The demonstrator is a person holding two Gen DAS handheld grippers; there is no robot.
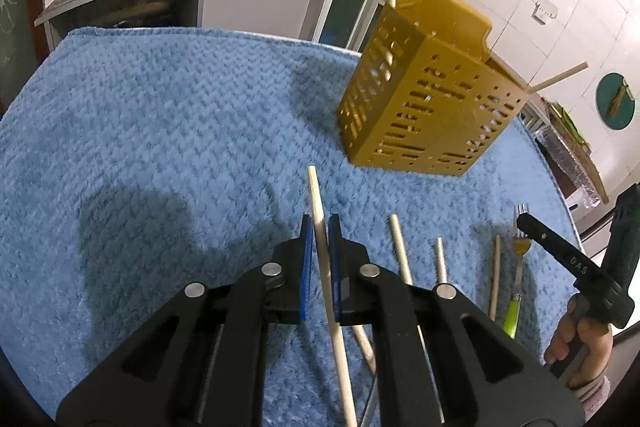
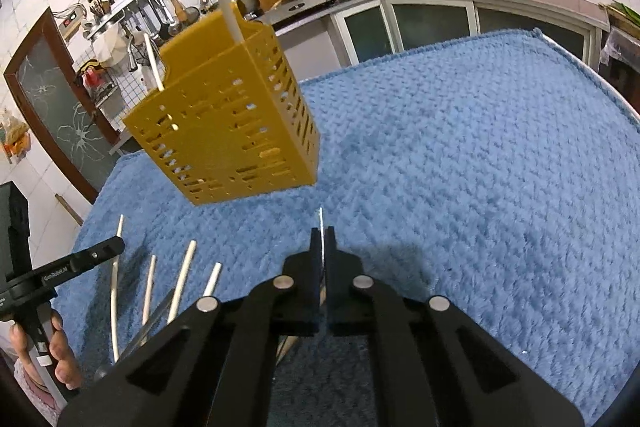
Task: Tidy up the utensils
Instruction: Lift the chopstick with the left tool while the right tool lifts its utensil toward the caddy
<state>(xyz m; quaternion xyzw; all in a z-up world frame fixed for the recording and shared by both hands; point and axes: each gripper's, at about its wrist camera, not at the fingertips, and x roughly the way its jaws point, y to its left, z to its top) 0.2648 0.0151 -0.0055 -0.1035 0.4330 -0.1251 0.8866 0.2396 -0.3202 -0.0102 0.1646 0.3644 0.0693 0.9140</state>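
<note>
Blue towelling covers the tabletop (image 1: 160, 131), and my left fingers (image 1: 319, 227) are clamped on a pale wooden chopstick (image 1: 320, 223) that pokes out past their tips toward the yellow slotted utensil basket (image 1: 424, 99), which stands on the far right with two sticks already in it. My right fingers (image 2: 323, 233) are pinched onto a thin metal utensil (image 2: 321, 223), seen edge-on, too slim to name. Between my hands, loose chopsticks (image 1: 400, 251) and a green-handled fork (image 1: 518, 267) lie near me on the towel.
</note>
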